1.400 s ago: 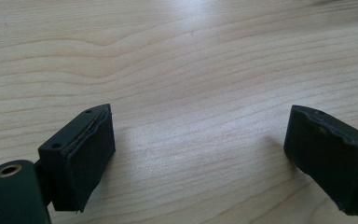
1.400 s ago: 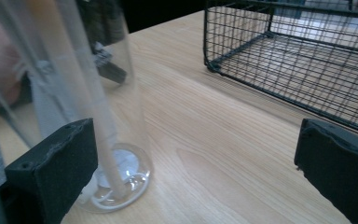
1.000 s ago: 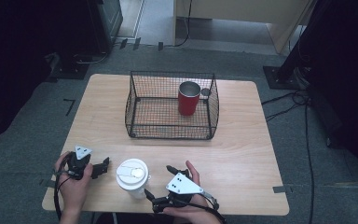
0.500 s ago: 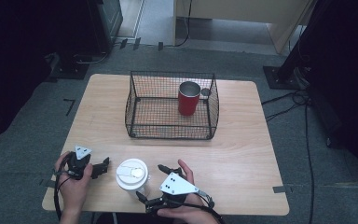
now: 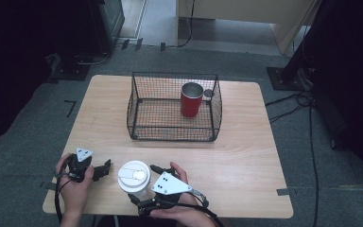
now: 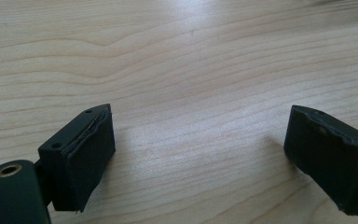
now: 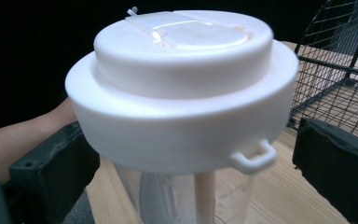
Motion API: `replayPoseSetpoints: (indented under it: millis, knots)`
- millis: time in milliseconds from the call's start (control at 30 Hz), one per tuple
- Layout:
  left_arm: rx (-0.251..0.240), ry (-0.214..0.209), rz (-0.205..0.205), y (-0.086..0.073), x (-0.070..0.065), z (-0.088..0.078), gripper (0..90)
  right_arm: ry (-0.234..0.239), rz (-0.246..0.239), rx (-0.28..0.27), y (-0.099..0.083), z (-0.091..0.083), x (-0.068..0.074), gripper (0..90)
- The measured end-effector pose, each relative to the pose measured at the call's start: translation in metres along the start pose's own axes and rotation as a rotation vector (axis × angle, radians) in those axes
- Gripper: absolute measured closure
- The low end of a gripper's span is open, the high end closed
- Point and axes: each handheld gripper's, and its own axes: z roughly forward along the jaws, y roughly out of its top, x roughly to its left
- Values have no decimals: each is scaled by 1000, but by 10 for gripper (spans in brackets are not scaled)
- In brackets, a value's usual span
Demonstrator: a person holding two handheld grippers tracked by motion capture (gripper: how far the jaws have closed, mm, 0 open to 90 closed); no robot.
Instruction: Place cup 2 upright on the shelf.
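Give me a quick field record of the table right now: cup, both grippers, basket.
cup: clear cup with white lid, upright at the near table edge
right gripper: open, fingers either side of the cup below the lid, not yet closed on it
left gripper: open, holding nothing, low over bare table left of the cup
basket: wire basket mid-table, holds a red cup upright in its far right corner

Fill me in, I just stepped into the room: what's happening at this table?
A person works with tongs in each hand. The right tongs straddle a clear cup with a white lid near the table's front edge, jaws open either side, not yet closed. The left tongs rest open on bare wood. A red cup stands in the wire basket.
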Motion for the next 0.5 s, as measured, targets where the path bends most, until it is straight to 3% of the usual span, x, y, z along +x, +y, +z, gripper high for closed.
replayPoseSetpoints:
  millis: [233,500]
  knots:
    - [0,0,0,0,0,0,95,17,-13,-20,5,6,5,50]
    - [0,0,1,0,0,0,95,5,-33,-16,8,13,8,63]
